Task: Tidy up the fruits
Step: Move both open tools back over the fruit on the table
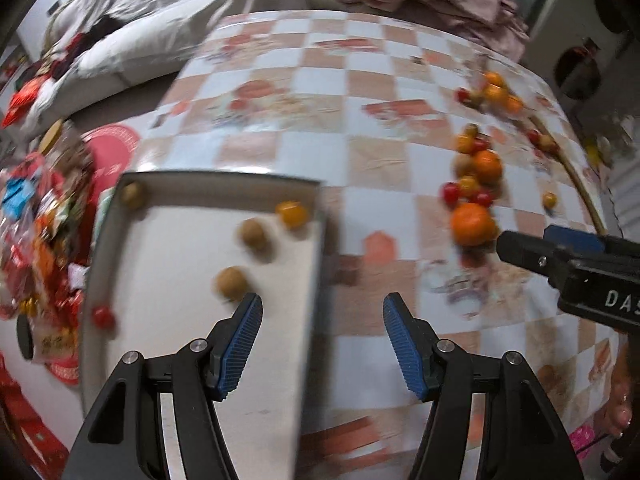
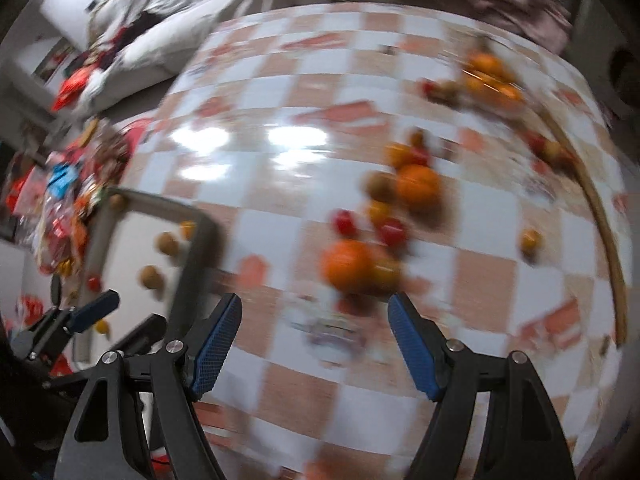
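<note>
Checkered table [image 1: 360, 92] w/ white tray [image 1: 168, 248] at left holding a few small fruits, loose fruit pile incl. tangerine [image 2: 347, 265] at right, left gripper [image 1: 322, 316] spread over tray edge, right gripper [image 2: 314, 316] spread nr tangerine, both holding nothing

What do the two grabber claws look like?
Both look alike. The left gripper and right gripper have black, angular frames with triangle cut-outs and shiny silver bolts at the joints. Each finger ends in a blue ribbed pad. Seen from the left camera, the right gripper's black body has white letters "DAS".
</note>
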